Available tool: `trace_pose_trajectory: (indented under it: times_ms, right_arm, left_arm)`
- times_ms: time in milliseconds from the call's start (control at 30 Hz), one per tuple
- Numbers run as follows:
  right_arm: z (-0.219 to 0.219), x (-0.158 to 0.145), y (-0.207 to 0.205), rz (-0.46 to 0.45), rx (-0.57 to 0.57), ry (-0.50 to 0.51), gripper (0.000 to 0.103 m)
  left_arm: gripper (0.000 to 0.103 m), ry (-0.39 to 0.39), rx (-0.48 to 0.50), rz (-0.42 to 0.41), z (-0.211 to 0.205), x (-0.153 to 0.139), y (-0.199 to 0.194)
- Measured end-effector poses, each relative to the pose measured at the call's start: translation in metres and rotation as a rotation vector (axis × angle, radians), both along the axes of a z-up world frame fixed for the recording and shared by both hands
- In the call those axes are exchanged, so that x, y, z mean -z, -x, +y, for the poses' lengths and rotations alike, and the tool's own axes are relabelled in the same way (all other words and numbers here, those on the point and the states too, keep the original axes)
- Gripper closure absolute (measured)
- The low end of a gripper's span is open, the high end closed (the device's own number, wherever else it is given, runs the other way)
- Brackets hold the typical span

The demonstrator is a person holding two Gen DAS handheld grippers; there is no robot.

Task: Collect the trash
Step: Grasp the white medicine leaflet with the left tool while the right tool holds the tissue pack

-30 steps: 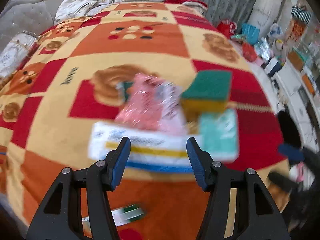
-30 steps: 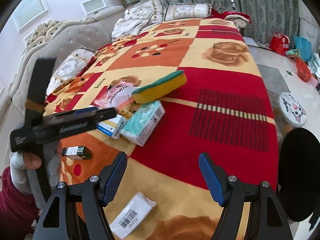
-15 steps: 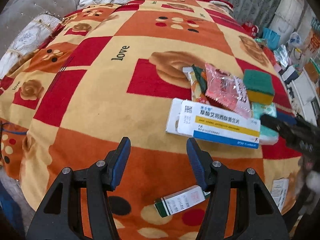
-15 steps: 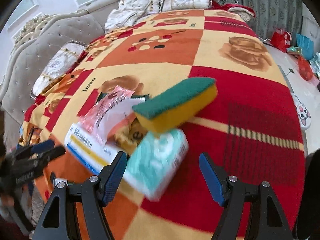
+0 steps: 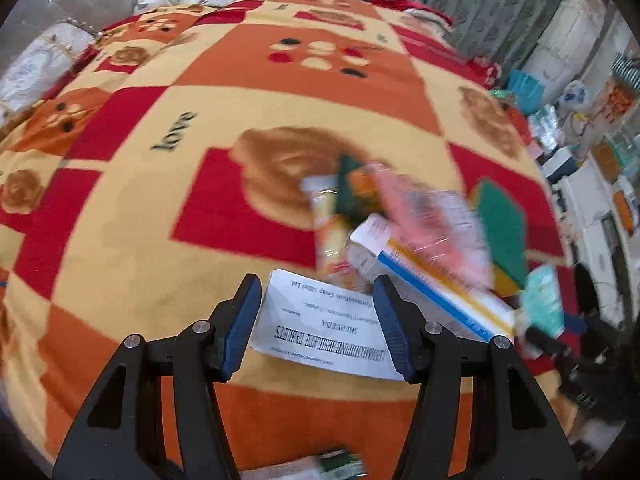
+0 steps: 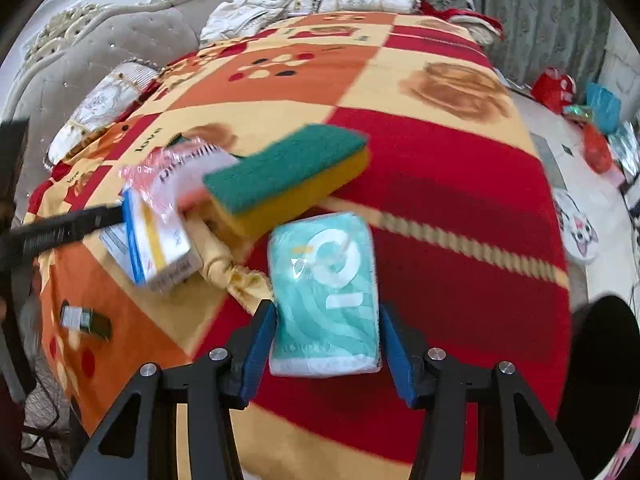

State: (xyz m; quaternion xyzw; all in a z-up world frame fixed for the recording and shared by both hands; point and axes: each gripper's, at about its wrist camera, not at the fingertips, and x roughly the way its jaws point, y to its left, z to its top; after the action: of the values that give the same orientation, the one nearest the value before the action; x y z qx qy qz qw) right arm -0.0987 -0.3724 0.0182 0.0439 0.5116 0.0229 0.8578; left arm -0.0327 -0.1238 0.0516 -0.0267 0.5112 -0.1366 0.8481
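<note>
The left gripper (image 5: 318, 326) sits at the bottom centre of the left wrist view, its jaws spread on either side of a white tablet box (image 5: 320, 330) lying on the patterned blanket (image 5: 140, 220). To the right, blurred, lie a blue-and-yellow striped box (image 5: 436, 284), a pink wrapper (image 5: 432, 216) and a green sponge (image 5: 502, 224). In the right wrist view, the right gripper (image 6: 326, 344) straddles a teal tissue pack (image 6: 326, 292) at lower centre; whether the pads press it cannot be told. The sponge (image 6: 288, 176) lies just above it.
</note>
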Motion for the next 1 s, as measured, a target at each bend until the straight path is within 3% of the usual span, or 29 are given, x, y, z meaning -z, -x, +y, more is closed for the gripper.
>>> trace_pose_trajectory:
  times_ms: [133,200,367,567,733,900,1000]
  right_arm:
    - [-0.011,0.001,0.011,0.0,0.003,-0.06,0.051]
    - [-0.011,0.001,0.011,-0.006,0.004,-0.068,0.049]
    - [-0.007,-0.003,0.011,-0.035,-0.009,-0.047,0.032]
    - [-0.006,0.007,0.004,-0.017,-0.017,-0.03,0.032]
    - [-0.005,0.008,0.004,-0.017,-0.009,-0.037,0.031]
    - [-0.004,0.007,0.001,-0.02,-0.004,-0.029,0.031]
    - [-0.004,0.01,0.0,-0.019,0.004,-0.02,0.031]
  left_arm:
    - [0.046,0.079,-0.01,-0.017,-0.009,-0.013,0.007]
    - [0.046,0.082,0.001,-0.002,-0.016,-0.013,0.007]
    - [0.046,0.057,0.004,0.002,-0.016,-0.014,0.014]
    - [0.046,-0.056,-0.037,0.002,0.009,-0.001,0.014]
    - [0.046,-0.097,-0.079,-0.024,0.023,0.009,-0.007]
    - [0.046,-0.147,0.051,0.007,0.005,0.021,0.001]
    - [0.046,-0.12,0.128,0.034,0.004,0.022,0.024]
